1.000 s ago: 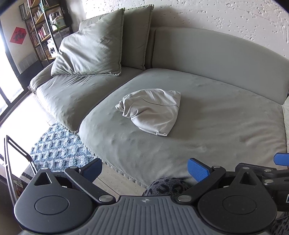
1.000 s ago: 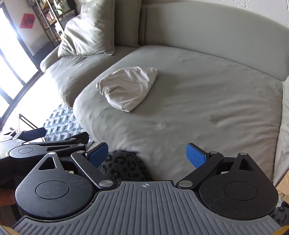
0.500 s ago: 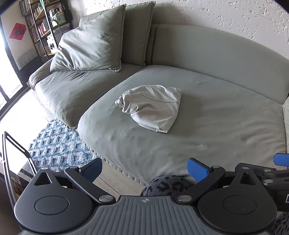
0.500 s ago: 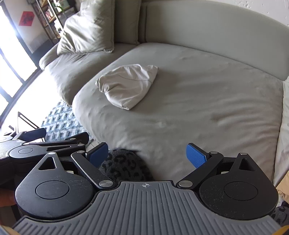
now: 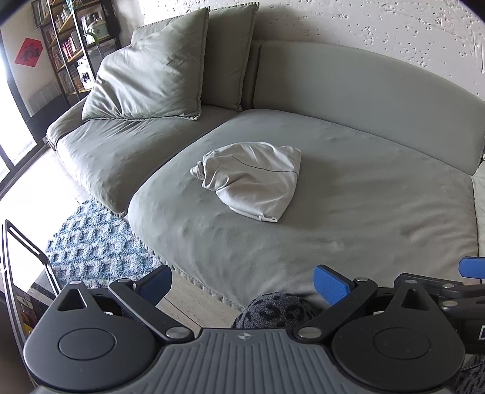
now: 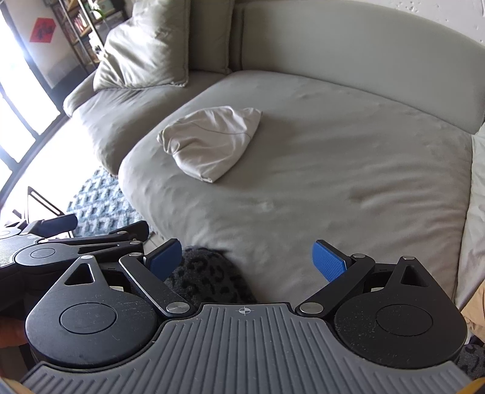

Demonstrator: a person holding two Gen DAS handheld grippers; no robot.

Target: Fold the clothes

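Approach step: the crumpled pale-grey garment (image 5: 251,178) lies bunched mid-frame on the grey-green sofa cushion (image 5: 363,212).
Left gripper (image 5: 242,280) and right gripper (image 6: 247,260) hang wide open and empty at the bottom of the frame; next they must reach and spread the cloth.

Domestic living room: grey-green sofa (image 5: 348,194) with cushions (image 5: 145,78), patterned blue rug (image 5: 91,248), bookshelf (image 5: 69,45), textured white wall (image 5: 363,27).
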